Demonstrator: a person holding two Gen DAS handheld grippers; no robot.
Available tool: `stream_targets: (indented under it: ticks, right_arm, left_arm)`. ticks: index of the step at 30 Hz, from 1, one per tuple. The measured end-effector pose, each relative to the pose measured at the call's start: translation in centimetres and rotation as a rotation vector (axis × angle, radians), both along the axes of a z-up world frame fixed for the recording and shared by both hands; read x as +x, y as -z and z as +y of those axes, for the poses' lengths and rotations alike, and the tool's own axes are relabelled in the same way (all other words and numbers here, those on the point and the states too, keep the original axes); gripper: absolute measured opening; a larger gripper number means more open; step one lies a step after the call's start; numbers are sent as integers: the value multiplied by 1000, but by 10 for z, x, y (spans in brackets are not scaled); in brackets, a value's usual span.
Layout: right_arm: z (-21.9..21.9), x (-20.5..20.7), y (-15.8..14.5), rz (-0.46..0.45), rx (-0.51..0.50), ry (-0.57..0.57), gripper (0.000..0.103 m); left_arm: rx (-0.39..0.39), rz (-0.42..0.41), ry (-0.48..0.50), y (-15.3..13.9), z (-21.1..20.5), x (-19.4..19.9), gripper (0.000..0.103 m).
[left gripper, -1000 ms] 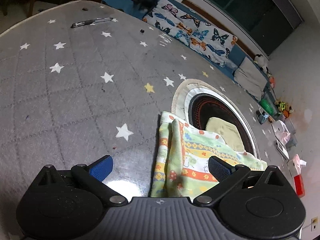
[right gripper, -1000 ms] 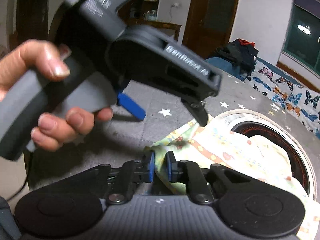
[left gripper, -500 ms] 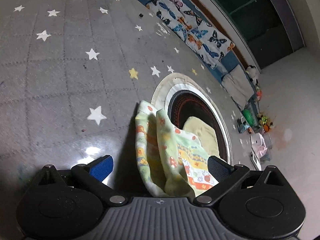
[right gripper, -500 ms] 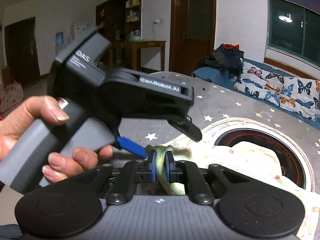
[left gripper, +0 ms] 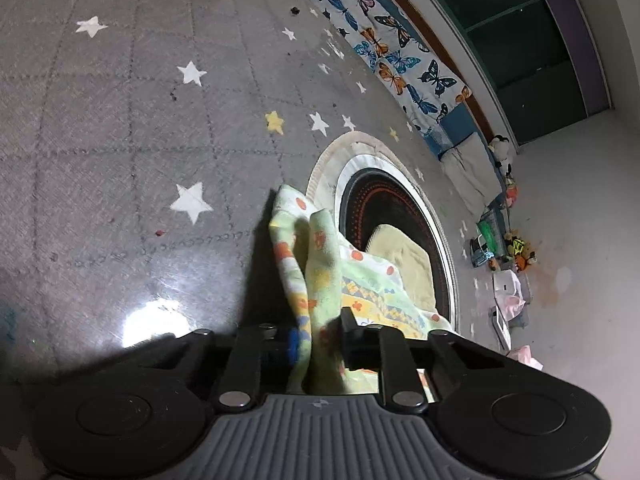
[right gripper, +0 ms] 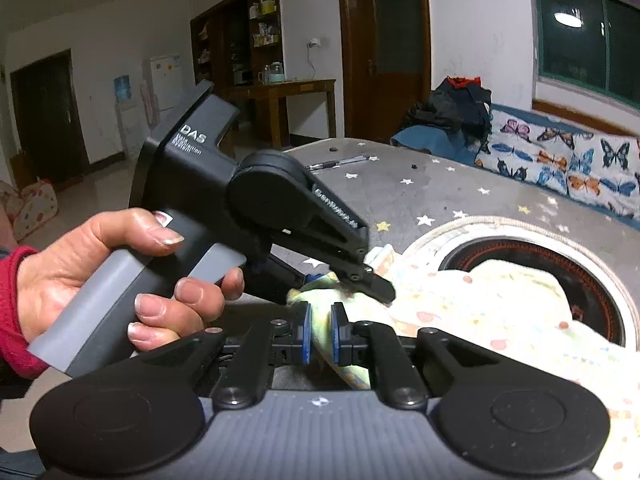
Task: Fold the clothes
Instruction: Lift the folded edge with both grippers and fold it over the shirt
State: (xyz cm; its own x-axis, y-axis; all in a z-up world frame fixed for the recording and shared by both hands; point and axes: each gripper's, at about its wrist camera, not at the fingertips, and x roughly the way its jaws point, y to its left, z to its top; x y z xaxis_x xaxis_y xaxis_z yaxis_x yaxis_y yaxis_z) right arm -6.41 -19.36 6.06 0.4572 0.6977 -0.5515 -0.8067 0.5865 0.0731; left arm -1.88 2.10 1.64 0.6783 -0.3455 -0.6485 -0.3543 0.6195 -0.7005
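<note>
A pale green and yellow patterned garment lies bunched on the grey star-print table, partly over a round dark inset. My left gripper has a raised fold of the garment between its pads; its jaws are closing and press on the cloth. In the right wrist view the garment spreads to the right, and my right gripper is shut on its near edge. The left gripper bites the same edge just beyond it, held by a person's hand.
A round dark inset with a white rim sits in the table under the garment. A pen lies near the far edge. A butterfly-print sofa runs behind the table. Toys and boxes litter the floor.
The left jaws went from wide open to closed on the garment's raised fold, and that gripper rolled. The right gripper kept its hold and lifted the edge slightly.
</note>
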Motion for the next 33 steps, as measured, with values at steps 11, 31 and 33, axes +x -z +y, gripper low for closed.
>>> stream_targets:
  ticks: [11,31,33]
  right_arm:
    - [-94,65,18,4,-62,392,18]
    - [-173,128,53,95,-15,672,50]
    - [-170,127,52,106,-6,648,33]
  left_arm:
    - [86,-16,35,-4,-9,-1,15]
    - [151,4,67,-9,-16,6,16]
    - [181,1,79,-11,-20,6,15]
